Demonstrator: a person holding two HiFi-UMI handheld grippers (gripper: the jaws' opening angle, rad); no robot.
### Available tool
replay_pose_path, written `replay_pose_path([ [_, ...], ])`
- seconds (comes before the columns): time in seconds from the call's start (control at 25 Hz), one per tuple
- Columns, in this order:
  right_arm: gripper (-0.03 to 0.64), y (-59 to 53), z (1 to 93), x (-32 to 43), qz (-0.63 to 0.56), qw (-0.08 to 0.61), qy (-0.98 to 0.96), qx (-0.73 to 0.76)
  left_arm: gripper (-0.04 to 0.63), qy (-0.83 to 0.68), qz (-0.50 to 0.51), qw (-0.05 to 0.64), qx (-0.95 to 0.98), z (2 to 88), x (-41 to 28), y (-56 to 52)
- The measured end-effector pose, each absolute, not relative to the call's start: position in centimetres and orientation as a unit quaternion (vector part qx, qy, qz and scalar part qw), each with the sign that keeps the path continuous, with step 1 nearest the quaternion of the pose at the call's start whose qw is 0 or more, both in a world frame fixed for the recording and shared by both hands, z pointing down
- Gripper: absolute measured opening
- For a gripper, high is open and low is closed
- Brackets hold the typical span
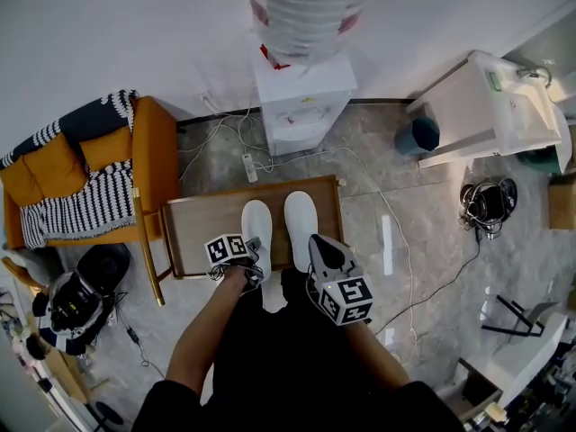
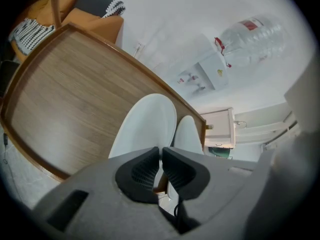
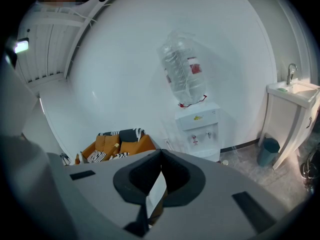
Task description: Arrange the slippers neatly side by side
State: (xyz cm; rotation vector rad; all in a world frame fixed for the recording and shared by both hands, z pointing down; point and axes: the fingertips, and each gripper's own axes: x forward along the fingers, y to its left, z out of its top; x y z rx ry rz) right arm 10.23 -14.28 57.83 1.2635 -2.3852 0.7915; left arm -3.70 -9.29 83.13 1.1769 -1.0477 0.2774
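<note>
Low wooden table (image 1: 193,232), head view: two white slippers (image 1: 300,216) are lying side by side, heels hiding beneath left gripper (image 1: 255,248) and right gripper (image 1: 317,243). Left gripper view: jaws are pinching left slipper (image 2: 145,126). Right gripper view: jaws are sitting closed.

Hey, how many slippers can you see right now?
2. The left slipper and the right slipper lie side by side on the table. No others show, though the person's body hides some floor.
</note>
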Motion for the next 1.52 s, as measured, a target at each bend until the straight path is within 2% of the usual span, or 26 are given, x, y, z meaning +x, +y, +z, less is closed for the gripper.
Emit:
replay_pose_path([
  [1.2,0.012,-15.3,58.2,11.6,0.286,0.161,-0.828,0.455,0.037,-0.420,0.152,0.702,0.555,84.8,0.6,-10.8],
  [1.36,0.012,-15.1,58.0,11.4,0.285,0.158,-0.829,0.454,0.106,-0.407,0.153,0.703,0.562,84.6,1.1,-10.5],
  [1.52,0.012,-14.8,57.8,11.3,0.284,0.156,-0.829,0.455,0.130,-0.398,0.154,0.708,0.562,84.3,1.1,-10.0],
])
